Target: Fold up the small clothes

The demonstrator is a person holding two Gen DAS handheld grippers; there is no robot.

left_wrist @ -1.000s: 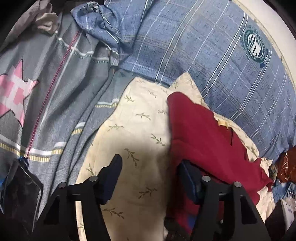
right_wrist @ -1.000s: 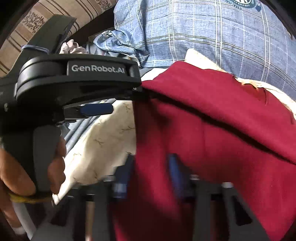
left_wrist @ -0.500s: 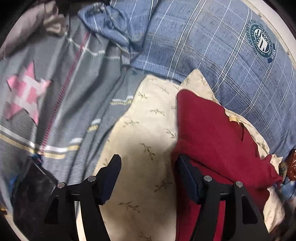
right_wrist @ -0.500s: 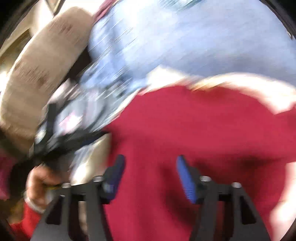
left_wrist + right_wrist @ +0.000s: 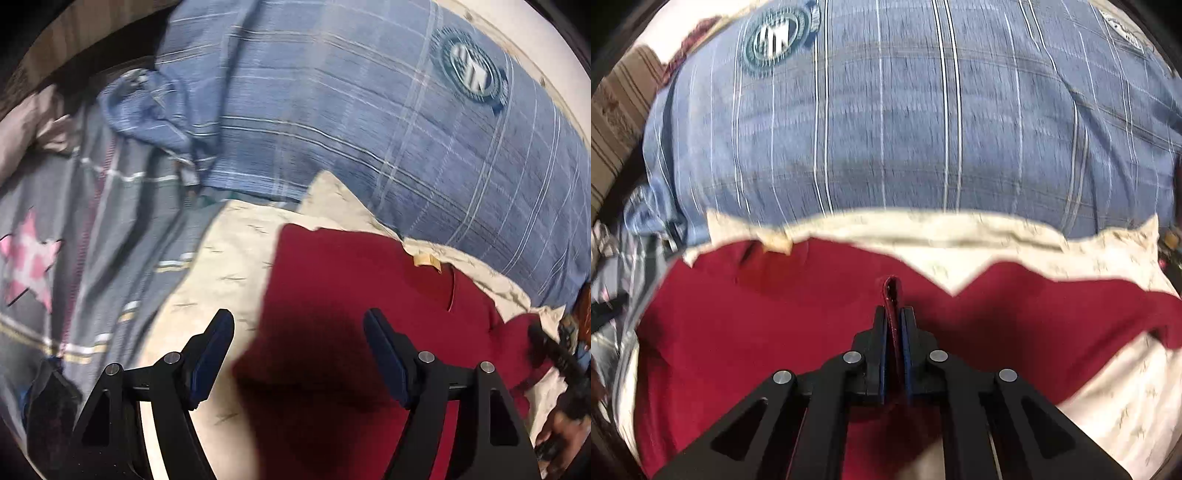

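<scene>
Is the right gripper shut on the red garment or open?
Shut: the right gripper pinches a ridge of the red garment between its closed pads.

Red garment (image 5: 332, 295): I see soft matt knit cloth. Cream sheet (image 5: 229, 251) beneath: thin printed cotton, lightly creased. Blue plaid pillow (image 5: 905, 129): coarser woven fabric (badge printed). My left tool (image 5: 299, 332): matt black plastic, shiny metal rivets, blue rubbery pads (image 5: 384, 354).

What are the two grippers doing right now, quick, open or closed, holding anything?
Left gripper: open, holding nothing, above the red shirt.
Right gripper: closed, pinching a fold of the red shirt.
</scene>
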